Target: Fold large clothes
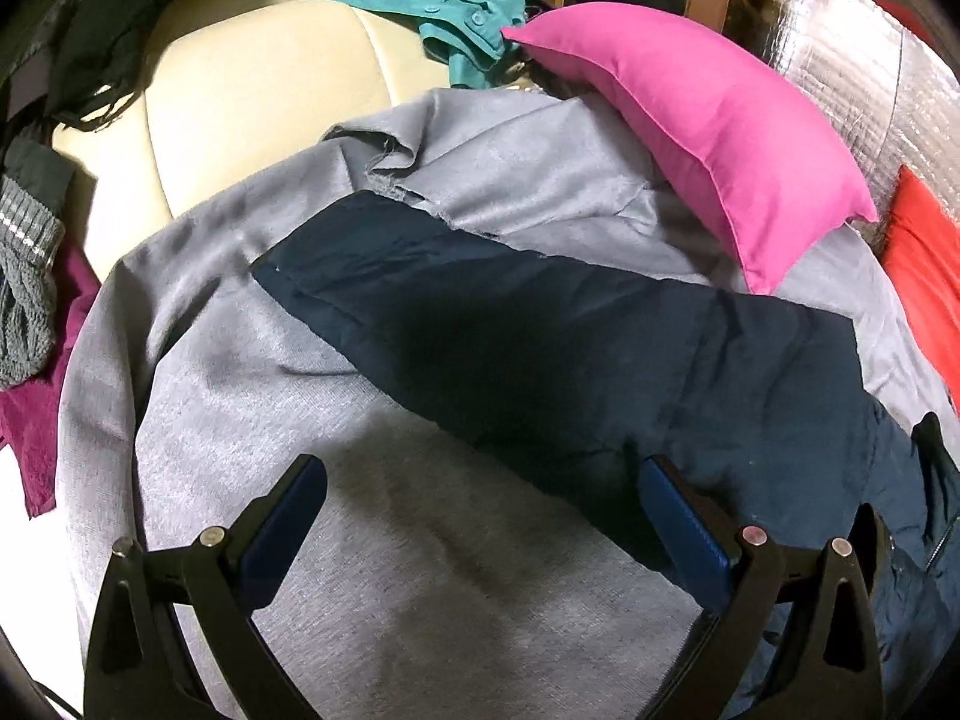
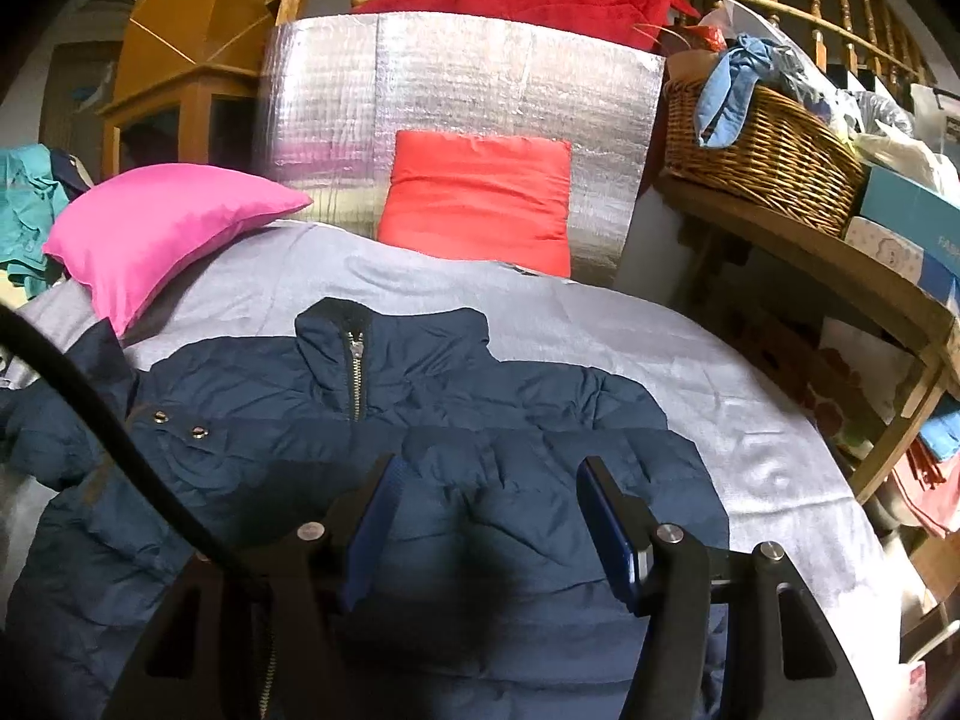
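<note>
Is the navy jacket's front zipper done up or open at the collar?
Done up: on the navy jacket, the zipper teeth meet up to the collar.

I count two pillows by the jacket point(image 2: 372, 420): one pink point(image 2: 168, 228), one red point(image 2: 480, 198); one basket point(image 2: 762, 150) beyond.

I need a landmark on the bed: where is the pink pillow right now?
In the right wrist view the pink pillow lies at upper left on the grey sheet, left of the red pillow and behind the navy jacket.
</note>
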The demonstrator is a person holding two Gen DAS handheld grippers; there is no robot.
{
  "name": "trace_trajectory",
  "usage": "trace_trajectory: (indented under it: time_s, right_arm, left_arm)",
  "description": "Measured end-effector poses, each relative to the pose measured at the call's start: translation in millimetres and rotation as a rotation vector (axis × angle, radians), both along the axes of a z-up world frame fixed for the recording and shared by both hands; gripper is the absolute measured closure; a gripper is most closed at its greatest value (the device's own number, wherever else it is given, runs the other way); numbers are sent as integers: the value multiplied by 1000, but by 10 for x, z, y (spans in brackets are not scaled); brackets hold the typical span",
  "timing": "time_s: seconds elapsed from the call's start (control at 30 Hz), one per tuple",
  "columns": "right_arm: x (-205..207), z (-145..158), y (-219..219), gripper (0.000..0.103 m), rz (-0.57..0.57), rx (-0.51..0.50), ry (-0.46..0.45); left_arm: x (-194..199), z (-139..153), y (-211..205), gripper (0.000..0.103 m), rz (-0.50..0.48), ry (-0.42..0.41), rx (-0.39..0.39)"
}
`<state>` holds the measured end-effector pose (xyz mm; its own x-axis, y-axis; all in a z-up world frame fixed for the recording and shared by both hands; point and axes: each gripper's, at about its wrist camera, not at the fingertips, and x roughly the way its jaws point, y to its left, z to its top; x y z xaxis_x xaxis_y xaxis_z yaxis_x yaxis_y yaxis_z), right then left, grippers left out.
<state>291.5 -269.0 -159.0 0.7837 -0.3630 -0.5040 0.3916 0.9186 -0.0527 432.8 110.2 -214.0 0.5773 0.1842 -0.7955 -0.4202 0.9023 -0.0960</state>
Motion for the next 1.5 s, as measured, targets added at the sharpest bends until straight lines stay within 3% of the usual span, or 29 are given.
trace_trajectory:
  time_s: [0.6,0.77,0.93,1.03,1.27,1.37,1.43,1.5]
  right_arm:
    - [-53,49,-3,39,-14,-7,-29]
    - [56,-60,-51,39,13,52,36]
    - [302,-409,-340,39,15,287,172]
    - [406,-602,-465,39,-6,379,236]
    - [375,-599,-479,39,10,418,223]
    - [366,-582,-502,39,7,423,219]
    - [379,-571,-488,39,9,416,220]
    - [385,-564,-466,39,10,404,221]
  left_arm:
    - [1,-29,104,0,22,0,-8]
    - [-13,-54,295,0,56,-5,-48]
    - [-31,-70,620,0,98,-37,-125]
    - [4,-97,742,0,81,-56,-198]
    - [200,-261,1018,0,63,-88,-432]
    - [238,-351,1145,11,80,-117,-522]
    - [299,-418,1179,27,73,-115,-549]
    - [371,-501,1187,53,71,-101,-557]
